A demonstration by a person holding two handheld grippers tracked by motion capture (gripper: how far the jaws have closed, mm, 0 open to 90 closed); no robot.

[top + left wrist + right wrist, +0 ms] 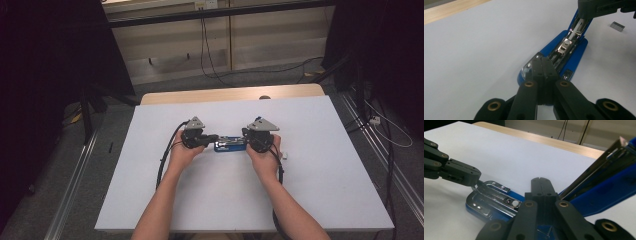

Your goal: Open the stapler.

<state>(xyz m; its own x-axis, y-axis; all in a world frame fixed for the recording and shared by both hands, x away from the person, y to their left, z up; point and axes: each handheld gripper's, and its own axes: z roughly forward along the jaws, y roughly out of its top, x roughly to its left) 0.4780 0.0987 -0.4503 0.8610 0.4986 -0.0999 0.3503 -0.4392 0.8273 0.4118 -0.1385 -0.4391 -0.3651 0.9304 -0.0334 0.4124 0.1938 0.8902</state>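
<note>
Left gripper (543,61) and right gripper (541,182) are both sitting with fingers pressed together, tips over the opened blue stapler (229,145).

my table (200,200) has a white top with a wooden edge at twelve o'clock. on it lie a blue stapler (230,145) at centre and a small staple strip (617,25) just toward three o'clock.

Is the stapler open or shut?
Open. The stapler's blue top arm is swung up, baring the metal staple channel.
</note>
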